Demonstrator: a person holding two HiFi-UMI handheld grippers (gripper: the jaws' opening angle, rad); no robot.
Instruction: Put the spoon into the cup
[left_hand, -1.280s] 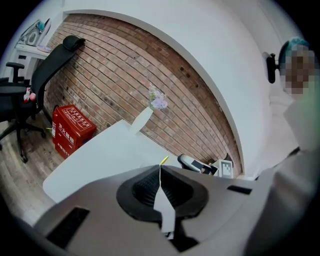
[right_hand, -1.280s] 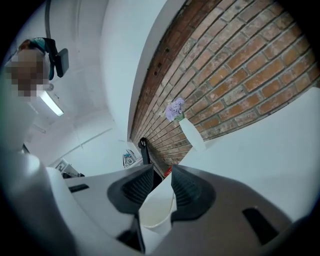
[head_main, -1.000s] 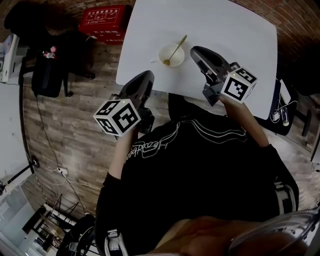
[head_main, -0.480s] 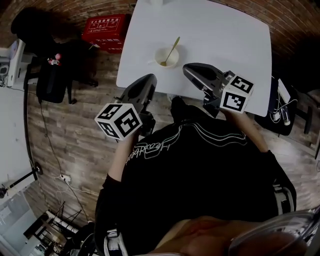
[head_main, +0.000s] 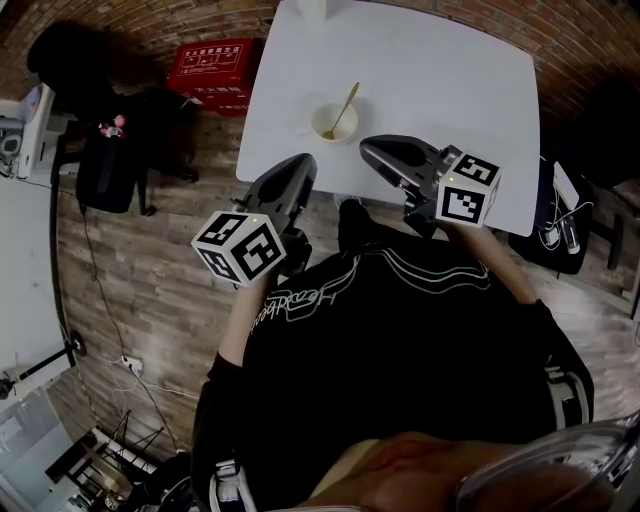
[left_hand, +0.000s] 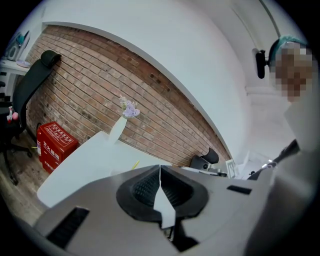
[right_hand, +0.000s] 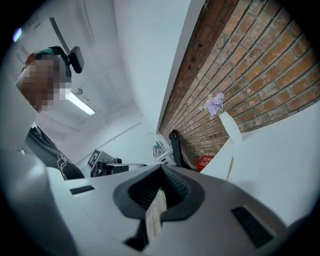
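A white cup (head_main: 331, 123) stands near the front edge of the white table (head_main: 440, 70), and a gold spoon (head_main: 347, 102) leans in it with its handle pointing up and to the right. My left gripper (head_main: 299, 162) is shut and empty, held off the table's front edge, left of and below the cup. My right gripper (head_main: 369, 149) is also shut and empty, over the table edge just right of the cup. Only the spoon's handle tip (left_hand: 135, 164) shows above the closed jaws in the left gripper view, and the handle (right_hand: 229, 169) shows likewise in the right gripper view.
A white vase (left_hand: 118, 128) with a lilac flower stands at the table's far edge, before a brick wall. A red box (head_main: 214, 62) lies on the wooden floor left of the table. A black office chair (head_main: 105, 150) is further left. Cables and a bag lie to the right (head_main: 562, 225).
Both grippers have drawn back from the cup toward the person. The right gripper swung left and now sits lower by the table edge. The spoon stays in the cup.
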